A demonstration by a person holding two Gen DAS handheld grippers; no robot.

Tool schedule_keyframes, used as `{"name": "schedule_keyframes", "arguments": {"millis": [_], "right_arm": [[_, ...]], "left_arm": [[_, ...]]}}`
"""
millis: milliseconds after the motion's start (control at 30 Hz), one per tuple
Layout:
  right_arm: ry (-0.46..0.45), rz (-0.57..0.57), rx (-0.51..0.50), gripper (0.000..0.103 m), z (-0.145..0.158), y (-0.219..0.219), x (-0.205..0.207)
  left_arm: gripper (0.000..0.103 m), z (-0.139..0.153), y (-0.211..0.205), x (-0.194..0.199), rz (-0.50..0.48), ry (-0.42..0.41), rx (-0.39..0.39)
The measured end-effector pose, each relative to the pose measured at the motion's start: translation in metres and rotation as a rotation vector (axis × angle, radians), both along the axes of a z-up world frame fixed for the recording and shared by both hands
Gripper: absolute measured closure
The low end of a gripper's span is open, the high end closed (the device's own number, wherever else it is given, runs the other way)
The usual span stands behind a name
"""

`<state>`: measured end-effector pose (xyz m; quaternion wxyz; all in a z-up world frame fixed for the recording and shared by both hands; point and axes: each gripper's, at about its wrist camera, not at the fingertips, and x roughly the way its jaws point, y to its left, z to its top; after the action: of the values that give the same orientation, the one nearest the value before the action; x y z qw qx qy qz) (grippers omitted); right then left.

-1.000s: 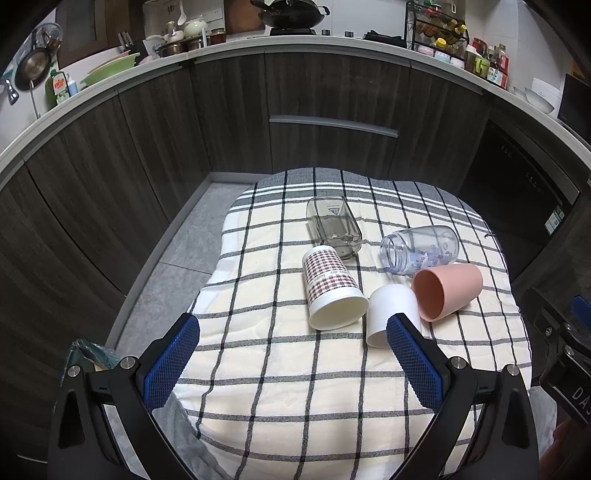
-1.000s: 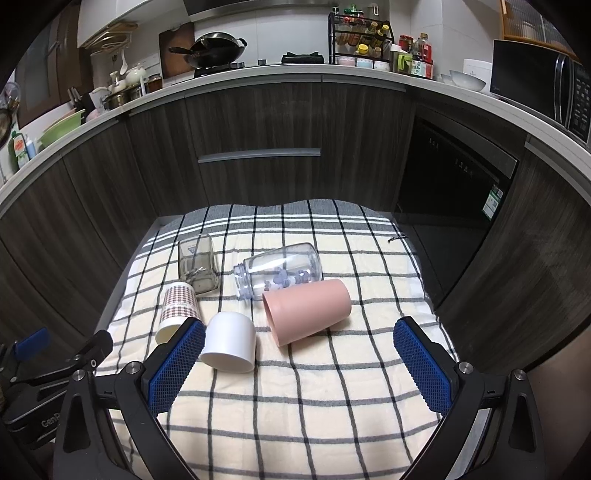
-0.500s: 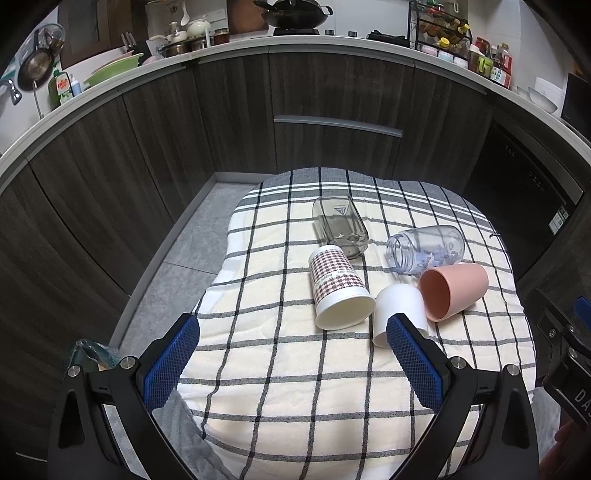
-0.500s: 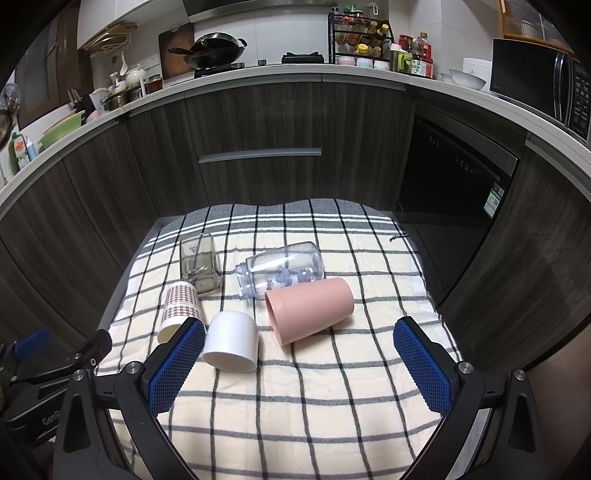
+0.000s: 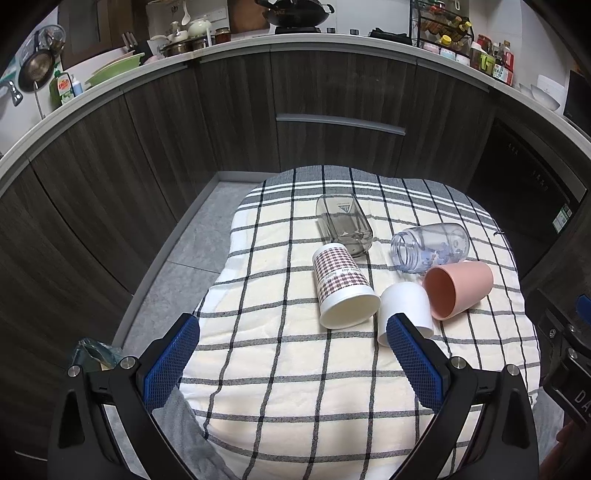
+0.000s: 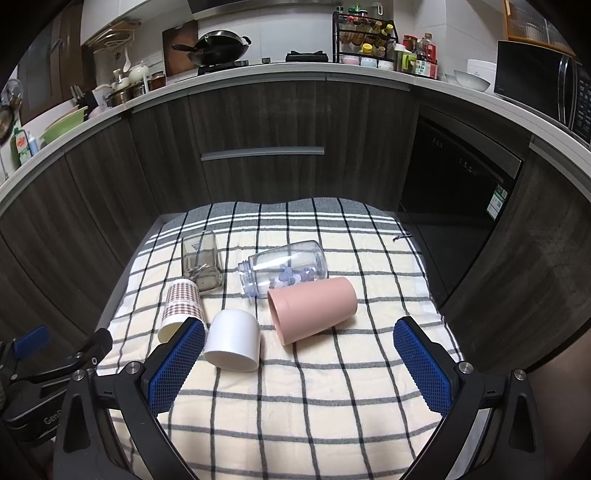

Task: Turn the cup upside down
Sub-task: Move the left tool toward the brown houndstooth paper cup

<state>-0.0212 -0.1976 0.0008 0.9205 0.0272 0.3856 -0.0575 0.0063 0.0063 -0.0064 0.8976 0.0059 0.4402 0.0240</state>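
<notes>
- A checked cloth (image 6: 280,398) in cream with dark lines fills the lower middle of the frame.
- Dark wood-grain cabinets (image 6: 258,122) curve across the middle, with a long metal drawer handle (image 6: 262,153) at centre.
- A black wok (image 6: 218,46) sits on the counter, upper centre-left.
- A spice rack (image 6: 364,31) with bottles stands upper centre-right.
- A microwave (image 6: 543,85) sits at the upper right edge.
- A green basin (image 5: 114,70) rests upper left.
</notes>
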Motion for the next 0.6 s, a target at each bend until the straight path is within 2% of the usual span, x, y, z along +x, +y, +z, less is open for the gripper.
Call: {"name": "schedule_keyframes", "arguments": {"millis": [333,600], "right_arm": [[0.011,-0.003,-0.002,0.001,-0.006,0.000,0.005],[0.013,-0.010,-0.007,0.001,-0.014,-0.006,0.015]], "left_arm": [[0.000,-0.006,-0.002,0.007,0.001,0.009,0.008],[0.000,-0.014,-0.012,0.027,-0.005,0.024,-0.004]]}}
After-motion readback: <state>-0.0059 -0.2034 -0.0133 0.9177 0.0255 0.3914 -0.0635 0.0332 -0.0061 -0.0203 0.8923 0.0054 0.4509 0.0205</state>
